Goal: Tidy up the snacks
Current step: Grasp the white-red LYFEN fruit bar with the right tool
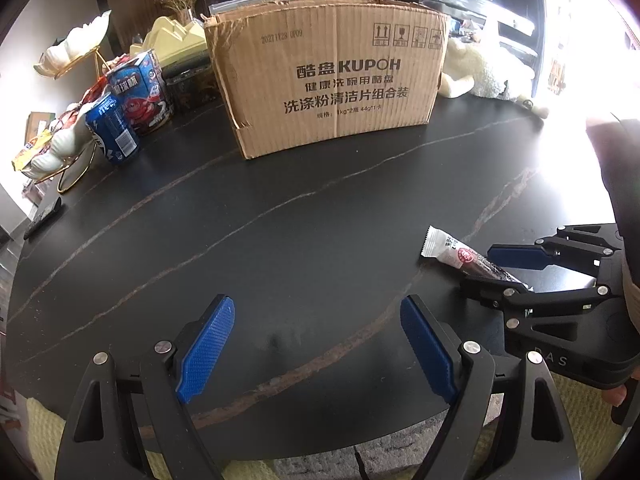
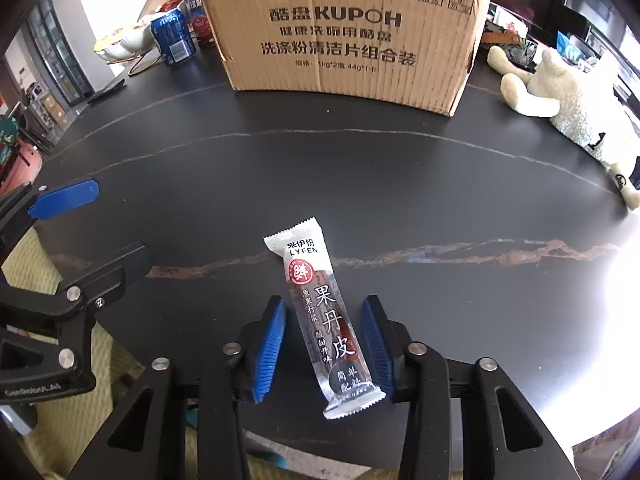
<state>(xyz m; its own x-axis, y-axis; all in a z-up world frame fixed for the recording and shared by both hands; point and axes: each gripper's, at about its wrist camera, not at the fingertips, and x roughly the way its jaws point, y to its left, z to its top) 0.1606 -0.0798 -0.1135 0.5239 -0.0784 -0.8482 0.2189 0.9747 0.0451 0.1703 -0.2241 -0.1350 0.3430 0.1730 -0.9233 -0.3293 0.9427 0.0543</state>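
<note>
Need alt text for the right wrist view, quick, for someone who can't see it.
A LYFEN snack bar lies on the black table between the right gripper's blue pads, which do not yet press it. Behind stand a KUPOH cardboard box, a blue can and a plush lamb.

Slim sealed snack bar (image 2: 326,312), white-and-dark wrapper, lying apparently flat on black table (image 2: 360,176)
</note>
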